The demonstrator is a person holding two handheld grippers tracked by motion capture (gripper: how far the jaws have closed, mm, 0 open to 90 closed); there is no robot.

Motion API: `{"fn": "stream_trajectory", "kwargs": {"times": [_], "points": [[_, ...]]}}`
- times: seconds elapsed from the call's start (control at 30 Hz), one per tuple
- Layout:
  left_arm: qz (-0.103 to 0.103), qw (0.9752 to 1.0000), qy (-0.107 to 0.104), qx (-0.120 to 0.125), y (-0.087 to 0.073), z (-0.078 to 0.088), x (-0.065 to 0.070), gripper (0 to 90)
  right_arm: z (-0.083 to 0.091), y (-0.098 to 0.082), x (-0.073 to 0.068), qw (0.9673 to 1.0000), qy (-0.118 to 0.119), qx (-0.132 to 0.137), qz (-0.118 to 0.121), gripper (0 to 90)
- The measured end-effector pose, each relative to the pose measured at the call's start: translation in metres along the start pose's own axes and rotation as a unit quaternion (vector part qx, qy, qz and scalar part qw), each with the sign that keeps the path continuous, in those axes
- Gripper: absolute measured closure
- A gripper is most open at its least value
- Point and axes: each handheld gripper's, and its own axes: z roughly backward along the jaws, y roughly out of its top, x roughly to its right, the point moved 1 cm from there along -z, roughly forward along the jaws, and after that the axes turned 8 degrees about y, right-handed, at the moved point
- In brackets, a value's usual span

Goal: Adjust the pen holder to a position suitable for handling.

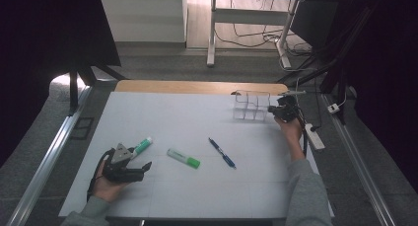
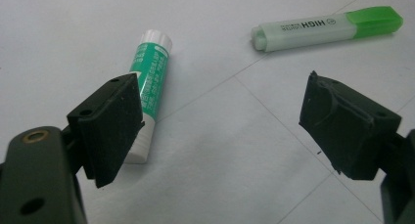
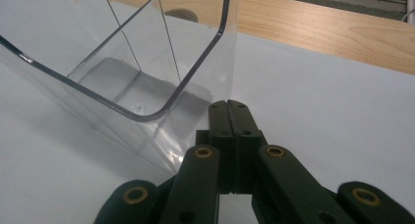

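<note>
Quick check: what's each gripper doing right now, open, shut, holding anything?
Left gripper: open, empty, jaws wide above the glue stick.
Right gripper: shut, empty, beside the clear organizer.

Clear glossy plastic organizer (image 3: 147,94); matt white tabletop (image 1: 197,117); bare wood edge (image 3: 337,33).

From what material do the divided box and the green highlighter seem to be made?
The divided box looks like clear hard plastic, glossy: the table shows through its walls and its rim catches light. The green highlighter seems to be plastic too: a pale, smooth barrel with print and a translucent green cap.
</note>
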Motion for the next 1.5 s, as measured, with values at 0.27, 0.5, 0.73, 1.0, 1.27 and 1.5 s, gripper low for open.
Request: {"fn": "stream_trajectory", "kwargs": {"times": [0.27, 0.5, 0.73, 1.0, 1.27, 1.5], "points": [[0.0, 1.0, 0.0, 0.001, 0.0, 0.0, 0.0, 15.5, -0.008, 0.006, -0.013, 0.9998, 0.003, -0.008, 0.018, 89.8], [0.0, 1.0, 0.0, 0.001, 0.0, 0.001, 0.0, 15.5, -0.014, 0.009, -0.021, 0.9996, 0.011, -0.013, 0.022, 89.8], [0.0, 1.0, -0.001, -0.001, 0.0, 0.0, 0.0, 15.5, -0.022, 0.014, -0.031, 0.9992, 0.017, -0.015, 0.033, 89.7], [0.001, 1.0, -0.001, -0.002, 0.0, 0.0, 0.0, 15.3, -0.028, 0.019, -0.039, 0.9988, 0.022, -0.021, 0.039, 89.8], [0.0, 1.0, -0.001, -0.003, 0.0, 0.0, 0.0, 15.2, -0.035, 0.023, -0.047, 0.9984, 0.026, -0.025, 0.043, 89.8], [-0.001, 1.0, -0.001, -0.004, 0.0, -0.001, 0.001, 15.1, -0.046, 0.028, -0.061, 0.9975, 0.035, -0.028, 0.055, 89.7]]}}
